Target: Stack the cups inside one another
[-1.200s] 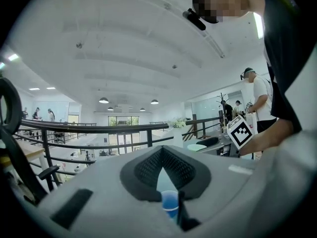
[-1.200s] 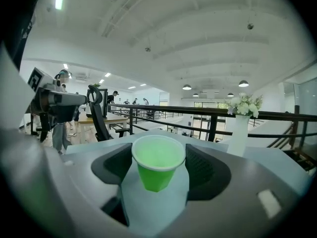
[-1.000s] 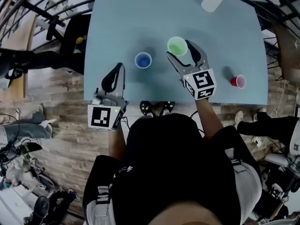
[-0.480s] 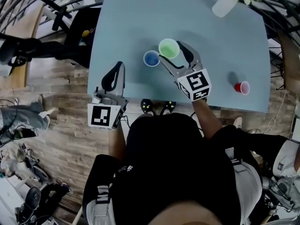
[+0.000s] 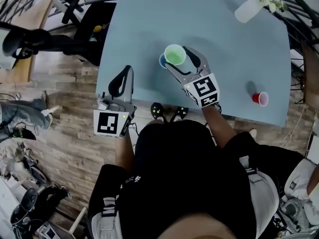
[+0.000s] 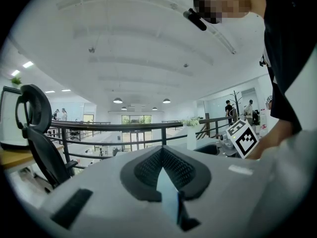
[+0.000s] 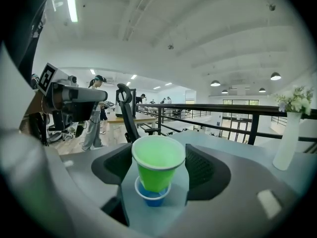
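Right gripper view: the right claw [image 7: 161,166] squeezes a smooth round green cup [image 7: 157,160], right over the little blue cup [image 7: 152,198].

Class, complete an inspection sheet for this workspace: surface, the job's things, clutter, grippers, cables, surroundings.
surface: pale blue table.
job's things: green cup held with its base at the blue cup mouth; red cup stands apart at right.
clutter: white vase with flowers, far corner.
grippers: right gripper shut on green cup; left gripper shut, empty, at the near edge.
cables: nothing seen on the table.
surroundings: wood floor, black office chair, railing.
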The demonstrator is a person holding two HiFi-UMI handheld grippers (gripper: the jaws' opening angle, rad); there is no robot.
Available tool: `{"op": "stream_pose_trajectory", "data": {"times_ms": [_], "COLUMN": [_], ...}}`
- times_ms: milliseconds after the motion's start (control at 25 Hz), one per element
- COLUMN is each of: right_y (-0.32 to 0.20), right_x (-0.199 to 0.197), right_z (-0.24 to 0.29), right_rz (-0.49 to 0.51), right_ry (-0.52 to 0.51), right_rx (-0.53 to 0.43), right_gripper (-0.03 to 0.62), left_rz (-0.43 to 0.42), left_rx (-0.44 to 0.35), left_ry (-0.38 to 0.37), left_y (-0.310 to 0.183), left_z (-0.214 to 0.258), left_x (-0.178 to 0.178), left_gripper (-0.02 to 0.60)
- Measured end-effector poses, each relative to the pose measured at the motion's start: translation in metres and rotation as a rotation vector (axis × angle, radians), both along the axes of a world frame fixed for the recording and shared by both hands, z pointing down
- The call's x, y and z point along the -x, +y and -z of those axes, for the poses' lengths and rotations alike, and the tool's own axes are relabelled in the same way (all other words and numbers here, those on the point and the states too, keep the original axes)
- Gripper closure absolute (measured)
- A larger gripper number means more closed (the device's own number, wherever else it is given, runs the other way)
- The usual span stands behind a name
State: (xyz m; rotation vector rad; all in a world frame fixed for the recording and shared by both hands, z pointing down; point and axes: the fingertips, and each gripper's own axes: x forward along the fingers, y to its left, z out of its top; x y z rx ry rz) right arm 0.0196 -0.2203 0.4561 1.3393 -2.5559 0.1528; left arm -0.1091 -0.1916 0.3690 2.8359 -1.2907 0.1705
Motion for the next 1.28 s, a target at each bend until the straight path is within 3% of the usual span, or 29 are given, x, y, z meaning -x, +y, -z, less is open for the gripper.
{"op": "stream_pose_trajectory", "data": {"times_ms": [1280], "right_y": [-0.011], "right_x": [0.018], "right_z": [-0.07], "right_rz": [0.044], "right_ry": [0.124], "right_rx": [0.114], "right_gripper": [0.255], "left_rz": [0.037], "left_rx": [0.019], "left_ry": [-0.013], "left_y": [-0.004], "left_z": [-0.003], "left_x": [0.014], "left_gripper": [0.591]}}
